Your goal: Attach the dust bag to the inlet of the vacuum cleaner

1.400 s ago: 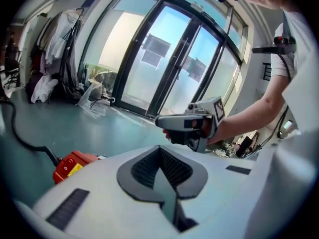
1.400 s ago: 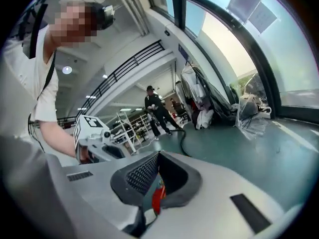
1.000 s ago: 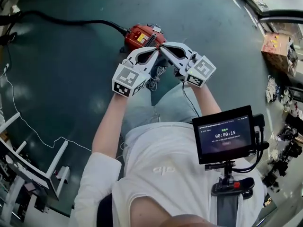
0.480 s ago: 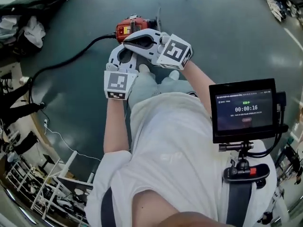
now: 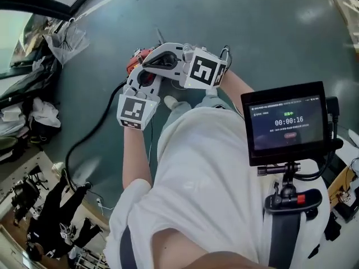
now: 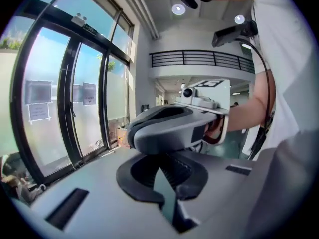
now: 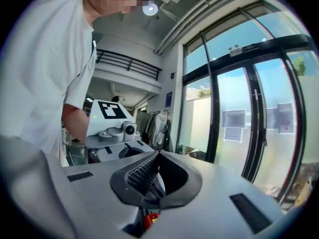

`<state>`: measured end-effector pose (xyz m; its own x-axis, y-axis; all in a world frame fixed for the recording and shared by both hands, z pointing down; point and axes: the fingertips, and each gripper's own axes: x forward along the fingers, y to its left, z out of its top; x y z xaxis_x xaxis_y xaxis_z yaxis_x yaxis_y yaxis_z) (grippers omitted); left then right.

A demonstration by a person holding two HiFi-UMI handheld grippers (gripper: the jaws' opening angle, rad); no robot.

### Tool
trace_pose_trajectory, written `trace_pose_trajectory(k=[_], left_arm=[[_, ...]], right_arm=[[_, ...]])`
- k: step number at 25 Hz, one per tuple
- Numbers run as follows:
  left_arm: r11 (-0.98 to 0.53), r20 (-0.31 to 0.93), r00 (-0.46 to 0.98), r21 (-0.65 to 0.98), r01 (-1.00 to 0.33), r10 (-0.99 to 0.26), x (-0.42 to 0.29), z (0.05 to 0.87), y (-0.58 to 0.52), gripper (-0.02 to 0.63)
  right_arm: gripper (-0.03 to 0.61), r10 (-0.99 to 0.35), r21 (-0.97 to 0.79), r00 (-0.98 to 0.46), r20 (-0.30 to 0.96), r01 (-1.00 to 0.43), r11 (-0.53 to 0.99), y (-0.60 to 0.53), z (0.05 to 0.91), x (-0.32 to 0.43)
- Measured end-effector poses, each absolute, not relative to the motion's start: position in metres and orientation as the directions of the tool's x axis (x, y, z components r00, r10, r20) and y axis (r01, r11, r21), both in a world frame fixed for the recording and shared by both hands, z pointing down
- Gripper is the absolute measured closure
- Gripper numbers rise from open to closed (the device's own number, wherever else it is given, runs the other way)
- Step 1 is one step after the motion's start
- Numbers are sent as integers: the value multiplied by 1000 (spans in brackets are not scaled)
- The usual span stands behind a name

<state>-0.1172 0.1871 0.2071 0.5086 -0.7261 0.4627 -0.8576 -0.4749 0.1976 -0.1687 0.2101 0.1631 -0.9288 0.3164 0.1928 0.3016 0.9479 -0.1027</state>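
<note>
The red vacuum cleaner [image 5: 136,59] lies on the dark green floor, mostly hidden behind my two grippers. My left gripper [image 5: 145,76] points up the head view toward it, with its marker cube nearest my body. My right gripper [image 5: 150,59] lies crosswise over the left one's tips and points left. In the left gripper view the left gripper [image 6: 167,185] is shut with nothing between its pads, and the right gripper's body [image 6: 172,129] fills the space just ahead. The right gripper [image 7: 148,179] is also shut and empty; a bit of red shows beneath it. No dust bag is in view.
A black hose [image 5: 92,136] runs from the vacuum cleaner down to the left. Clothes and bags [image 5: 33,114] lie piled at the left edge beside a clear plastic bag [image 5: 67,38]. A chest-mounted screen [image 5: 286,122] sits at right. Tall glass doors [image 6: 65,98] stand ahead.
The head view has swung, so the vacuum cleaner now sits further left. Both grippers have lifted from it, and the right one has rolled and crossed over the left one's tips.
</note>
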Motion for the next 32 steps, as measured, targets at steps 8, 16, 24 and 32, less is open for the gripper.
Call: trace_pose_trajectory(k=[8,16,24,32], left_arm=[[-465,380,497,178,-867,-780,-121,199,134,607],[-279,341,381,313,-908,-859,-172,195,127,607],[-277,342,376,303,-912,-861,-169,193,133,607],[-236,276,383,445,-864,-881,-172,189,138,607]], right_arm=[[569,-132,-249,-983,126,-160,955,113,170,-137],[571,-242,-215,-965,101,-258,942,90,151,-129],[571,-203,-228,-976,81,-216,949,102,147,-145],[571,-202,-239,-976,87,-217,946,103,149,-146]])
